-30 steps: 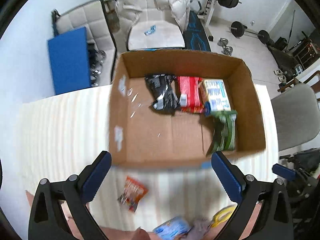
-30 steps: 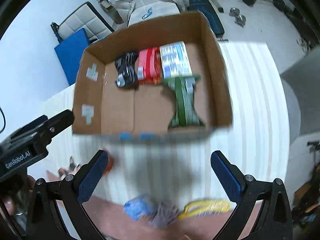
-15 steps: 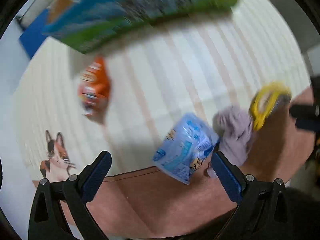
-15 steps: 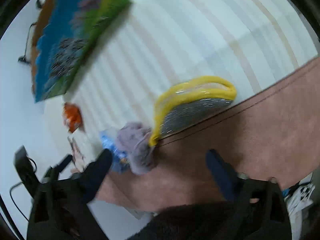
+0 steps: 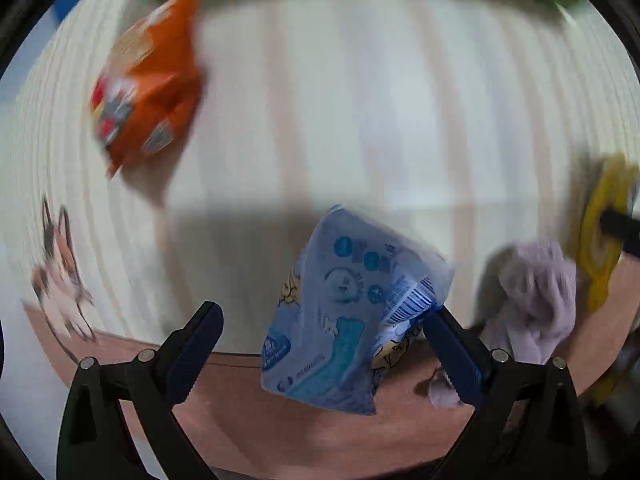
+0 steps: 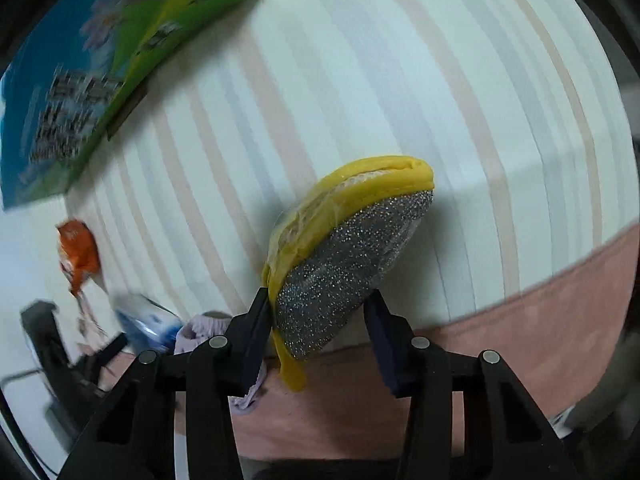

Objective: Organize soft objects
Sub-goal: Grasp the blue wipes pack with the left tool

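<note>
My left gripper (image 5: 320, 344) is open around a light blue packet (image 5: 348, 312) that lies between its fingers on the striped tablecloth (image 5: 360, 100). A lilac cloth (image 5: 536, 300) lies just right of it. My right gripper (image 6: 318, 328) has its fingers closed in on both sides of a yellow sponge with a silver scouring face (image 6: 344, 256), whose lower end sits between them. The sponge also shows at the right edge of the left wrist view (image 5: 604, 232). An orange snack bag (image 5: 148, 92) lies at the upper left.
The printed side of the cardboard box (image 6: 80, 92) is at the upper left of the right wrist view. A pink border (image 6: 520, 340) runs along the near table edge. A cat picture (image 5: 60, 276) marks the cloth at the left.
Both grippers have dropped from above the box down to the items at the near edge. The right gripper has narrowed onto the yellow sponge. The left gripper has come around the blue packet.
</note>
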Tool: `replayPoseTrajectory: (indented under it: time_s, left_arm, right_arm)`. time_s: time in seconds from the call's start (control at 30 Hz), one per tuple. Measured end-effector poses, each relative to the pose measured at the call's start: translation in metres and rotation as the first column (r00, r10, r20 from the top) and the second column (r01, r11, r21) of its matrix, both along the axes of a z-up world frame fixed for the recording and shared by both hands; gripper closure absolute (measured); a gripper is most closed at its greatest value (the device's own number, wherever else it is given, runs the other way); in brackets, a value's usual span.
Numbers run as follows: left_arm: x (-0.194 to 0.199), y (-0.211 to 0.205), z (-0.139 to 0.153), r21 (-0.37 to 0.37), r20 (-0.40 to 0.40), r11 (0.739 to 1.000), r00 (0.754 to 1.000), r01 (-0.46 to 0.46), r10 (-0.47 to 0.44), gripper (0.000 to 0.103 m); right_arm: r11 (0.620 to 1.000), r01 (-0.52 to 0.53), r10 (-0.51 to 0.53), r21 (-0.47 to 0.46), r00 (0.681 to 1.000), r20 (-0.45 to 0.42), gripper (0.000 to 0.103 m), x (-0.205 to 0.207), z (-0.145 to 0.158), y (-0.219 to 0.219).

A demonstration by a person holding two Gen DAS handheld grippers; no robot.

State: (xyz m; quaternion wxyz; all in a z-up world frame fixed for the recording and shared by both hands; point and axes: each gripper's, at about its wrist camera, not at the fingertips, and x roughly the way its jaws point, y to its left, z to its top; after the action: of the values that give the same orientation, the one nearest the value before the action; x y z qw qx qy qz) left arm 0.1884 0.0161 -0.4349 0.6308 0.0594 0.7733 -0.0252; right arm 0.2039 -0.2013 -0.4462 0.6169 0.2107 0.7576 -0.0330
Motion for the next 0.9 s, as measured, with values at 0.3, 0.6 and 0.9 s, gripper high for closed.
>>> replayPoseTrajectory:
  time_s: [0.3, 0.6, 0.9]
  left_arm:
    - [0.005, 0.060, 0.018, -0.240, -0.070, 0.903, 0.934, -0.356, 0.350, 0.001]
    - [-0.005, 0.010, 0.012, -0.083, 0.017, 0.996, 1.000, -0.023, 0.024, 0.002]
    - [-0.030, 0.005, 0.004, -0.037, 0.047, 0.999, 0.999, -0.023, 0.025, 0.055]
  right_arm:
    - [0.965, -0.247, 0.253, -0.083, 0.964, 0.075, 0.039, 0.019, 0.027, 0.037]
    - [0.996, -0.088, 0.088, -0.007, 0.993, 0.076, 0.037, 0.004, 0.033, 0.005]
    - [0.998, -0.053, 0.047, 0.035, 0.988, 0.149, 0.037, 0.001, 0.065, 0.005]
